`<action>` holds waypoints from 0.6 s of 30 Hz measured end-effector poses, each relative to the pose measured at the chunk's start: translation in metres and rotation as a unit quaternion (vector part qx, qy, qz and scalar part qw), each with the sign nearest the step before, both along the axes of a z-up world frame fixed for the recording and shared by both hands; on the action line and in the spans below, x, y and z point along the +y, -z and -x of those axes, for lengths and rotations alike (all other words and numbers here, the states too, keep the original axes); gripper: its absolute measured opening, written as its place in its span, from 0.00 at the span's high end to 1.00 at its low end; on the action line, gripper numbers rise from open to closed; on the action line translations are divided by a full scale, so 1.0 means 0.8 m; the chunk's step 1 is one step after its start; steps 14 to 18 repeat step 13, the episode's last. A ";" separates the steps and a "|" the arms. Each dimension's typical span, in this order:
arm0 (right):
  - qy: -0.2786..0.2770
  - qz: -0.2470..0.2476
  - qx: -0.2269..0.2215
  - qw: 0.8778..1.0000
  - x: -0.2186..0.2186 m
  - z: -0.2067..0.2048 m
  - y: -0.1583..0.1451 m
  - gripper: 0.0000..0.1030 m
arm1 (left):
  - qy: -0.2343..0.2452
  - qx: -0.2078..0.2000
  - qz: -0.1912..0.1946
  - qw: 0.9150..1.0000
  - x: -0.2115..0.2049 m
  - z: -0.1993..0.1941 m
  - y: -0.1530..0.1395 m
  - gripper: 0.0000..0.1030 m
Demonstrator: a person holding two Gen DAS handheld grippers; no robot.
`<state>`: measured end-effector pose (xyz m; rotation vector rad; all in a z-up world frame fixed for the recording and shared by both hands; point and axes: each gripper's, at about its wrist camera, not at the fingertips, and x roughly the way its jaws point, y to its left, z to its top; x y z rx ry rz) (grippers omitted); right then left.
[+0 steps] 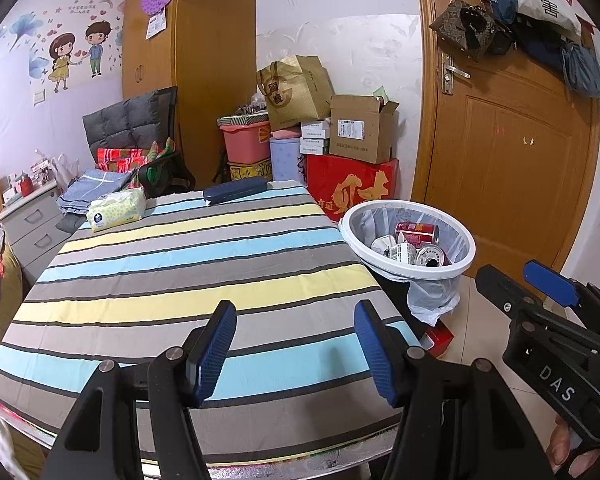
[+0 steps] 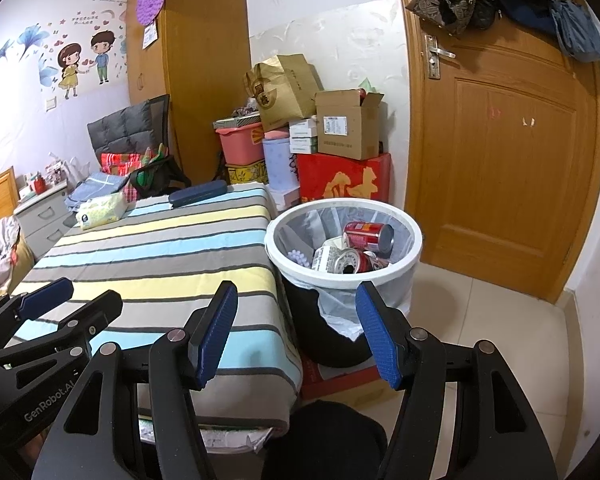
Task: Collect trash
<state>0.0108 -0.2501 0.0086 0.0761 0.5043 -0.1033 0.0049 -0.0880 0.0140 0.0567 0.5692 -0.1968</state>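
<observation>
Striped tablecloth (image 1: 188, 264), white bin (image 2: 414, 240) beside, wooden door (image 2: 508, 176).

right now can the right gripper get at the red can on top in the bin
Probably yes. The right gripper is open and empty, the bin is uncovered just ahead, and the red can lies on top of the trash with nothing over it.
</observation>
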 end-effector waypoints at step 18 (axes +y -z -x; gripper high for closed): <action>-0.002 0.000 -0.001 1.000 0.002 -0.001 0.000 0.39 | 0.002 0.000 0.000 1.000 0.001 0.003 0.000 0.41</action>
